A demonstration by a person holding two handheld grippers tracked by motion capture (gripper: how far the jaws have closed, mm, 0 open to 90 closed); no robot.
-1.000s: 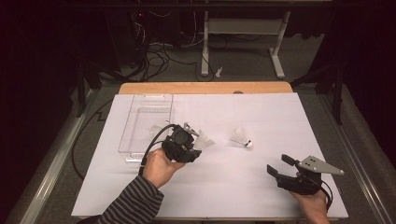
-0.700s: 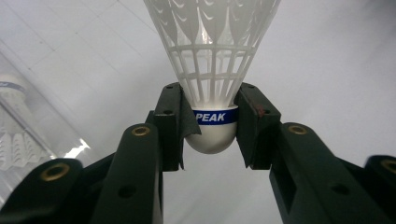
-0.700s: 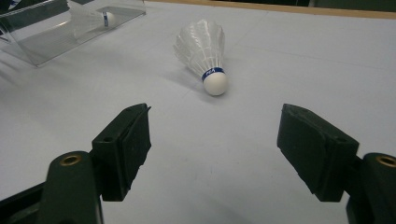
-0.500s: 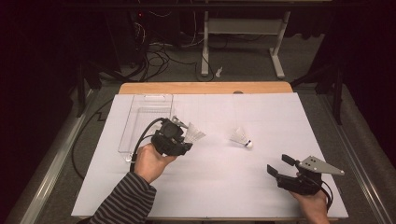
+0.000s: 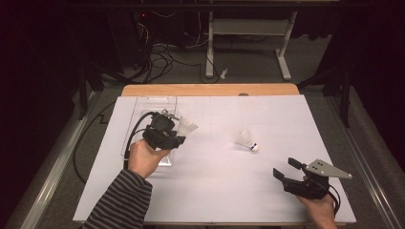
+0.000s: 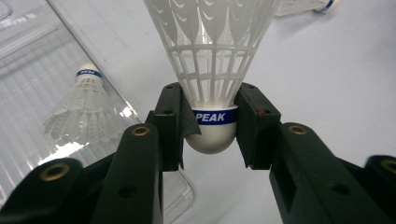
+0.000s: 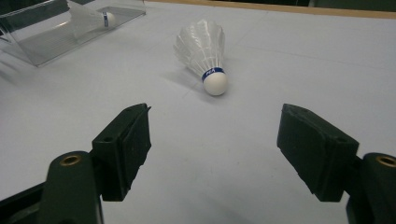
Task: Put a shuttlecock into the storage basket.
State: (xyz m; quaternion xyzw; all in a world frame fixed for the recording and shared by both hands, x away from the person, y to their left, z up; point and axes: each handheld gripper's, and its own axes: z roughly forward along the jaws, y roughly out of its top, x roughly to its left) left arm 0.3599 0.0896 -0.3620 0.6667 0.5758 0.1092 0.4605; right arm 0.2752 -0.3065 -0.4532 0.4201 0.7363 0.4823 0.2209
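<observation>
Since a second ago the left gripper (image 5: pixel 177 134) has travelled away from the person and toward the table's left, from the open white sheet to a spot over the near end of the clear plastic tray (image 5: pixel 157 101), carrying its shuttlecock along; the right gripper (image 5: pixel 285 169) has kept its place at the near right corner.

The white table cover (image 5: pixel 229 191) spans the whole tabletop, with a strip of bare wood along its far edge. The tray lies on its left part, long side running away from the person. In the left gripper view a shuttlecock (image 6: pixel 79 109) lies inside it on its side, cork pointing away from the camera.

The left gripper pinches the held shuttlecock (image 6: pixel 212 70) by its cork, one pad on either side just at the blue band (the band reads PEAK), white skirt fanning out ahead of the jaws. In the high view that skirt juts past the tray's right edge.

The right gripper rests low over the cover with its jaws spread wide and nothing between them. Ahead of it, near the middle of the cover, a loose shuttlecock (image 5: pixel 247 140) lies on its side, cork turned toward that gripper, well apart from both it and the tray.
</observation>
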